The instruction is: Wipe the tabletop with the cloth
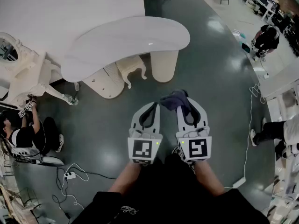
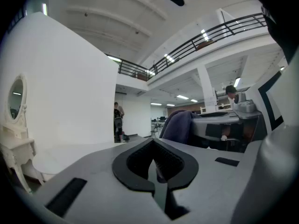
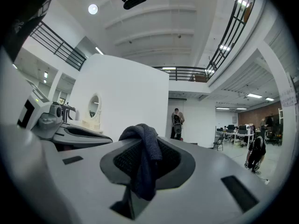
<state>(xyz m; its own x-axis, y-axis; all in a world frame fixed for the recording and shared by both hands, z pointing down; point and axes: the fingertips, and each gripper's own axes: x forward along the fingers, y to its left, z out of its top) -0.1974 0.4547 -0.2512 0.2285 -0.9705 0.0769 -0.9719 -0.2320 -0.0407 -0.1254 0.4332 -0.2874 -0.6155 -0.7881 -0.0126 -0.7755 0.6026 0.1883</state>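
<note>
Right tongs [image 1: 185, 98] clamp the dark cloth [image 3: 145, 143], its tail hidden between them; left tongs [image 1: 151, 106] closed together, empty.

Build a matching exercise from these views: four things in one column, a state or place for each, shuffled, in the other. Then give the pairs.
Column one
1. left gripper
2. right gripper
3. cloth
4. table

Column two
A. white, with a curved top, ahead of both grippers
B. jaws shut on fabric
C. dark, draped over jaw tips
D. jaws together, nothing between them

Pairs: 1-D, 2-B, 3-C, 4-A
</note>
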